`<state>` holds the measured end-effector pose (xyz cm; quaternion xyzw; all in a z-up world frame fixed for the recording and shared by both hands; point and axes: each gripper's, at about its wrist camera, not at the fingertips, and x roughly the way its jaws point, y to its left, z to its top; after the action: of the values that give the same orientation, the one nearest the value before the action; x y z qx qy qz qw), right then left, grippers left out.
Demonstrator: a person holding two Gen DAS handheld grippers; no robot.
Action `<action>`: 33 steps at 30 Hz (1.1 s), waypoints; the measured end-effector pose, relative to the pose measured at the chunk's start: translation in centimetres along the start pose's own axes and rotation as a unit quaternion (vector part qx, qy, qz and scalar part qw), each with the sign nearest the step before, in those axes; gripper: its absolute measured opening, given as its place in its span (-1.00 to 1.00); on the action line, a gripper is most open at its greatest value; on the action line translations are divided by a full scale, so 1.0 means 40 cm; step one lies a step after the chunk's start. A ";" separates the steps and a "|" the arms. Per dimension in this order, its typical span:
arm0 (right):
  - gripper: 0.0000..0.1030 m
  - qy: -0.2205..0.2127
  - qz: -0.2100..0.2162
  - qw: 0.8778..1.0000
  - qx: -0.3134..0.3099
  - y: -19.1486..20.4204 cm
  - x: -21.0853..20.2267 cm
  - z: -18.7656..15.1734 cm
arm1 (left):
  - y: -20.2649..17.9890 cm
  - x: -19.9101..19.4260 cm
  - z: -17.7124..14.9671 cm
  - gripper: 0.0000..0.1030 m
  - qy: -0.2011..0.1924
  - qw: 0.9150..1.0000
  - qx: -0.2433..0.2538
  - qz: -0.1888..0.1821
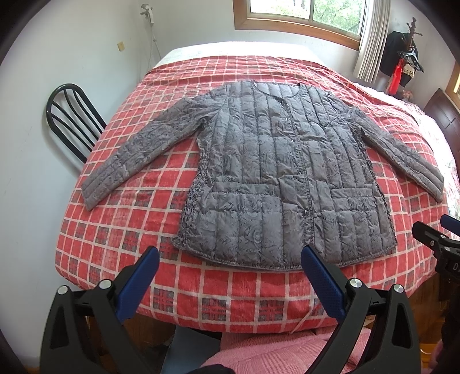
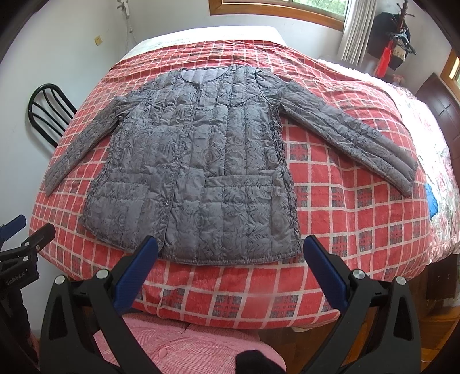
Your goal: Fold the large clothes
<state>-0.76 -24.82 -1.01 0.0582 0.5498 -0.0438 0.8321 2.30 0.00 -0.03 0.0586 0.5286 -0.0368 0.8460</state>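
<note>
On the bed, mid-blanket: grey quilted jacket lying flat, front up, placket closed, both sleeves spread out to the sides and angled toward the near edge. Hem runs parallel to the bed's near edge, set a little back from it. Left sleeve cuff ends near the left edge; right sleeve cuff lies toward the right edge. Two patch pockets visible on the lower front. Jacket sits on a red plaid blanket that covers the bed and drapes over the near edge.

Left gripper: wide, jaws empty, hovering at the near edge just short of the hem, not touching fabric. Right gripper: wide too, empty, same height at the hem's right half, also clear of it. Each gripper shows at the edge of the other's view.

Black metal chair beside the bed's left edge, against the wall. Wood-framed window beyond the far edge, curtain at its right.
</note>
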 end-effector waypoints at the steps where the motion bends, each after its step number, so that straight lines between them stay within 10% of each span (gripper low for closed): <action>1: 0.94 0.000 -0.001 1.000 0.004 -0.007 0.011 0.007 | 0.000 0.006 0.005 0.92 0.000 1.000 -0.001 0.000; 9: 0.94 -0.004 0.019 0.997 0.069 -0.145 0.124 0.071 | -0.036 0.146 0.078 0.90 0.031 0.999 0.016 0.013; 18: 0.94 -0.095 0.016 0.976 0.197 -0.522 0.175 0.177 | -0.220 0.279 0.356 0.90 -0.049 0.996 0.074 -0.020; 33: 0.94 -0.070 -0.125 0.933 0.330 -1.082 0.305 0.192 | -0.660 0.592 0.691 0.82 -0.021 0.985 0.120 -0.118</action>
<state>5.08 -68.87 -11.38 0.2572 0.4474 -0.3307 0.7901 34.01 -29.98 -10.91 0.0964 0.5060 -0.2009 0.8332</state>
